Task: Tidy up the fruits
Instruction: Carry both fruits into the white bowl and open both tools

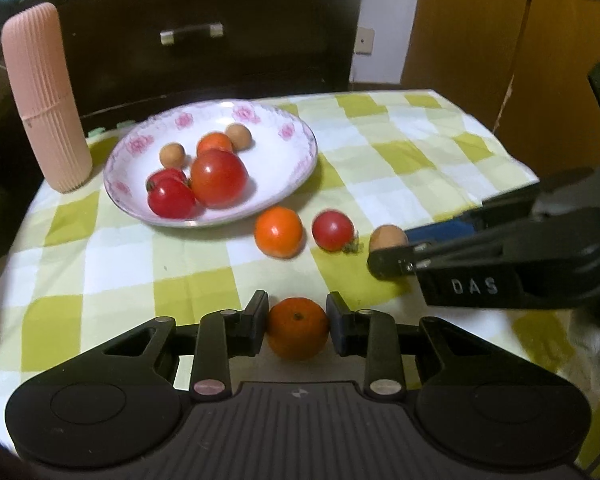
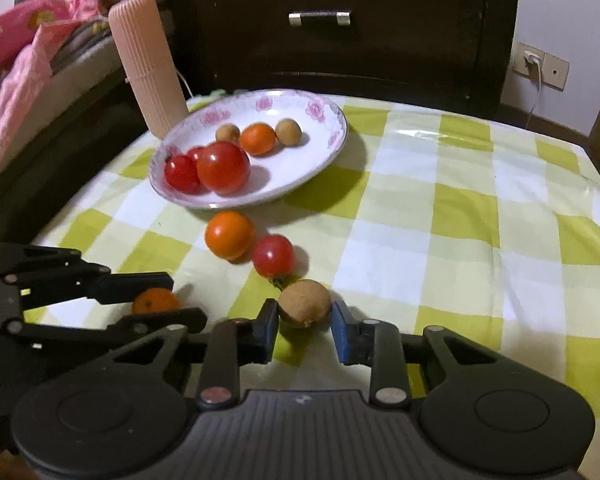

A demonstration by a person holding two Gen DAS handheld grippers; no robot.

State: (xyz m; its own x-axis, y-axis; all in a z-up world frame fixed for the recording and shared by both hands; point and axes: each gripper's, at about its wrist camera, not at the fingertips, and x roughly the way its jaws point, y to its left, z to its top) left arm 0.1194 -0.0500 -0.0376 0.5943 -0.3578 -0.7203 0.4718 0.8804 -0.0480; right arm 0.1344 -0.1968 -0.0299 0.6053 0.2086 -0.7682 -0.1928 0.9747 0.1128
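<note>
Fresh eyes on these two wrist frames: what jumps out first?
Each gripper brackets a fruit at the near table edge: the left gripper around a small orange, the right gripper around a brown longan. Behind them, a floral plate holds tomatoes, an orange and longans, beside a tall pink ribbed container.

Orange point(image 2: 229, 234) & tomato point(image 2: 273, 256) block path to plate point(image 2: 332, 148); cloth point(image 2: 460, 216) right side open.

A ribbed pink container point(image 1: 46, 100) stood upright at the worktop's far left on the checked cloth point(image 1: 400, 152). A dark drawer cabinet point(image 2: 340, 24) stood behind.
</note>
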